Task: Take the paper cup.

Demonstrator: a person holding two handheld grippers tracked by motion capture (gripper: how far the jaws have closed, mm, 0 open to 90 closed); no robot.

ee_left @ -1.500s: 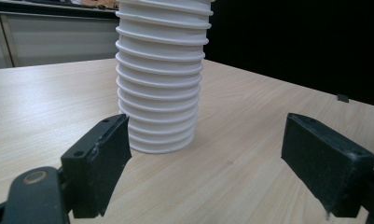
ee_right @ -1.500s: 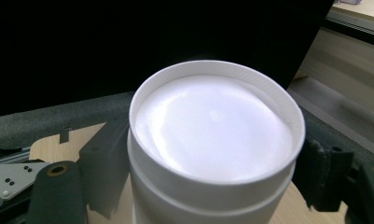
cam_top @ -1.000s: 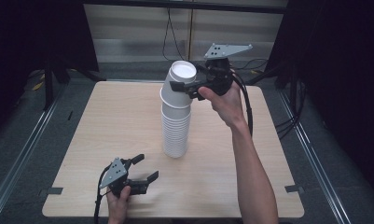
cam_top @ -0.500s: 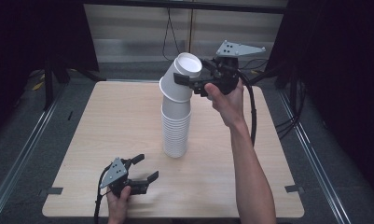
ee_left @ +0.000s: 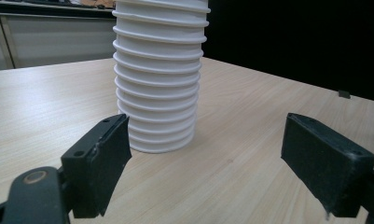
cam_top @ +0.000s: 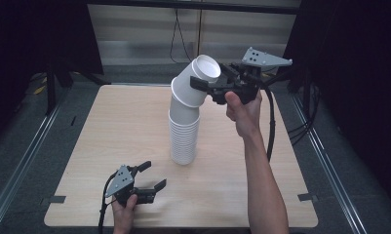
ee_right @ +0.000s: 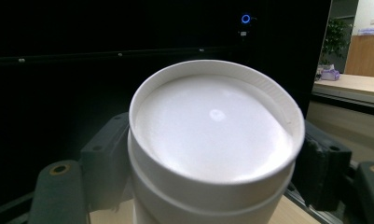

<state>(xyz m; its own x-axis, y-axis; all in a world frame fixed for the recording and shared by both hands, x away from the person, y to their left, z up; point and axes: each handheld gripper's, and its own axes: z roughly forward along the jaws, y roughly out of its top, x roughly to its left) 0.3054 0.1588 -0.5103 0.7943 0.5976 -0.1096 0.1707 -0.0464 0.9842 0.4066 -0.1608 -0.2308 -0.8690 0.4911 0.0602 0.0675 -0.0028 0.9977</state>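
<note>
In the upper middle of the high view, the topmost inverted white paper cup (cam_top: 197, 80) is clamped between the jaws of the right gripper (cam_top: 203, 84) and is tilted toward the upper right, its wide mouth still seated on the tall stack of white paper cups (cam_top: 183, 131) at the centre of the pale wooden table (cam_top: 110, 126). The left gripper (cam_top: 151, 178) is seen at the lower left of that view, resting on the table well apart from the stack. In the left gripper view its jaws are spread with nothing between them and the stack's ribbed base stands beyond them.

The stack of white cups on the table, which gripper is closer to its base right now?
Left. The left gripper sits low near the table's front edge, jaws apart and pointing toward the stack of cups. The right gripper is up high, clamped on the tilted top cup.
</note>
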